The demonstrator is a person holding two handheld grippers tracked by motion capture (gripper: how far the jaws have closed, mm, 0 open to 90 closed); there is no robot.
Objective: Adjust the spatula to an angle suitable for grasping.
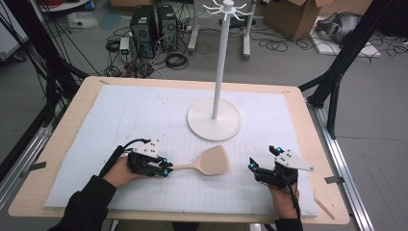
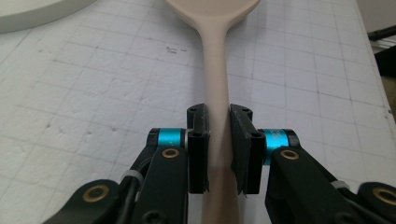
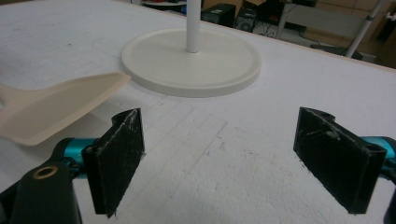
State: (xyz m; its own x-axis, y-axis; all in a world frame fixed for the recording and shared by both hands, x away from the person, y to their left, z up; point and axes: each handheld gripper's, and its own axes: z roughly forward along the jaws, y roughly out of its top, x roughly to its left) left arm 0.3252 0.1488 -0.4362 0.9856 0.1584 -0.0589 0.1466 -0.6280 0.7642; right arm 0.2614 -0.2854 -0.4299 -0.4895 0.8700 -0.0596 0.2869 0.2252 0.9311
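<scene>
Broadly, we see a wooden desk (image 1: 57, 144) covered by a white gridded mat (image 1: 144, 120); on the mat's far half stands a white hanger stand (image 1: 220, 72) on its round base (image 1: 214, 126), well apart from both hands; nearer us lies a beige spatula (image 1: 207, 162), blade toward the stand's base, handle pointing to our left hand; the left tongs (image 1: 166, 169) are clamped on that handle, pads (image 2: 198, 140) pressing either side of it just above the mat; the right tongs (image 1: 264, 159) rest low over the mat with jaws wide apart, nothing between them, near the blade but not touching it.
</scene>
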